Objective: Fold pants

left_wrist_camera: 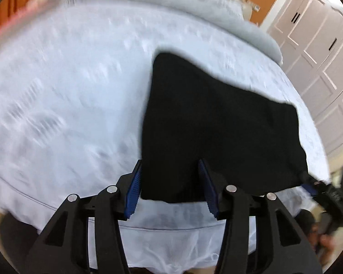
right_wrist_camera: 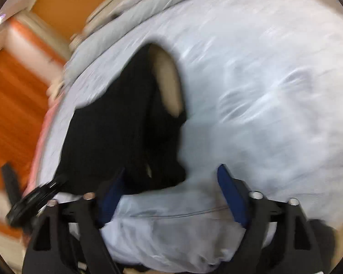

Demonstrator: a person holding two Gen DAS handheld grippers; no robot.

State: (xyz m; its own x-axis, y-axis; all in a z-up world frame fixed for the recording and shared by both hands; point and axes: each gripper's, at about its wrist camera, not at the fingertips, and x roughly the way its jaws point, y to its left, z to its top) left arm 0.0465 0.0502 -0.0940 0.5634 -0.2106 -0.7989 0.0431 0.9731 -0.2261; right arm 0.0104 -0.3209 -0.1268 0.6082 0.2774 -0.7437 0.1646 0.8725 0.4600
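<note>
Black pants (left_wrist_camera: 212, 123) lie folded on a white bed (left_wrist_camera: 68, 91). In the left wrist view my left gripper (left_wrist_camera: 170, 166) is open over the pants' near left edge, its blue pads either side of the cloth, not closed on it. The right gripper shows at the far right of that view (left_wrist_camera: 313, 185), by the pants' near right corner. In the right wrist view the pants (right_wrist_camera: 116, 125) lie left of centre with a tan lining (right_wrist_camera: 168, 80) showing. My right gripper (right_wrist_camera: 171, 171) is open, its left pad over the pants' near corner. Both views are blurred.
A grey blanket (left_wrist_camera: 183, 2) lies across the bed's far end. White panelled cupboard doors (left_wrist_camera: 320, 45) stand to the right. Orange wall and curtains (right_wrist_camera: 13, 105) are on the other side. The mattress edge (left_wrist_camera: 171, 228) runs just below the grippers.
</note>
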